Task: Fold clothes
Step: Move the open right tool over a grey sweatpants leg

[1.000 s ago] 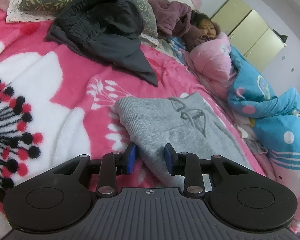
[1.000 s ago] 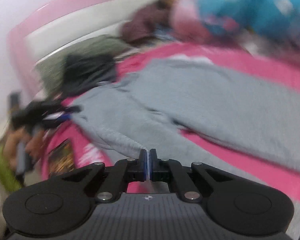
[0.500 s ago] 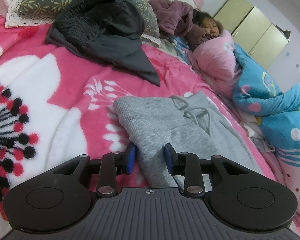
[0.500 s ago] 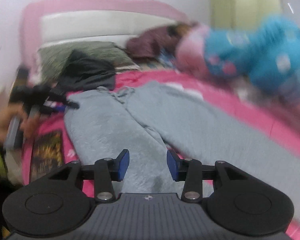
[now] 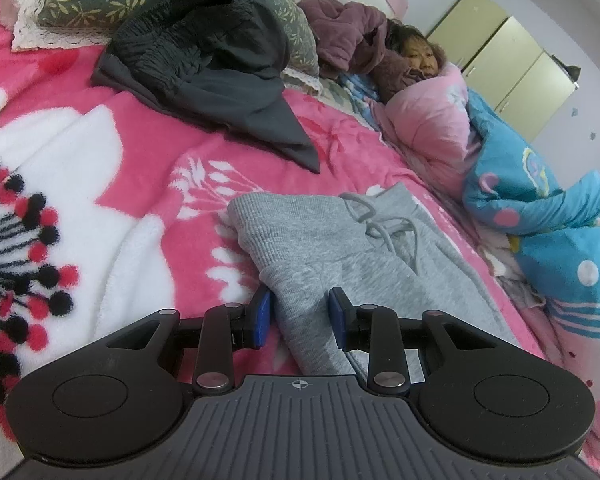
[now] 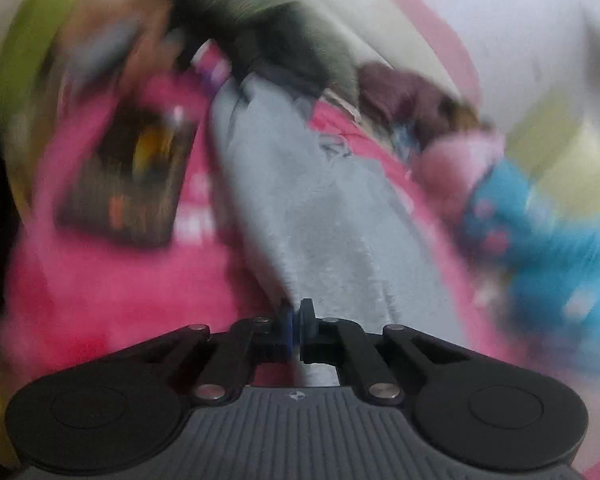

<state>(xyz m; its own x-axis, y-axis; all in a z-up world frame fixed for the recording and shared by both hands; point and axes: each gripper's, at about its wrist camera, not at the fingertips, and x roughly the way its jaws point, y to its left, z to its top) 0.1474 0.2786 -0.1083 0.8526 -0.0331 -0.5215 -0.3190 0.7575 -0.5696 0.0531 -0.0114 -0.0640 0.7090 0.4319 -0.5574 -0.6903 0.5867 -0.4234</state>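
2 hand-held grippers: left [image 5: 299,318] spread astride grey trousers [image 5: 340,256] lying waistband-away; right [image 6: 296,330] pinching their edge.

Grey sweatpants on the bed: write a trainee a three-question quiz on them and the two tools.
1. True or false: the left tool is shut on the grey sweatpants.
2. What lies at the waistband?
A) a zip
B) a drawstring
C) a belt
3. Which tool's fingers are closed, with grey fabric at their tips?

Key: 1 false, it is open astride the pants' edge; 2 B; 3 the right tool.
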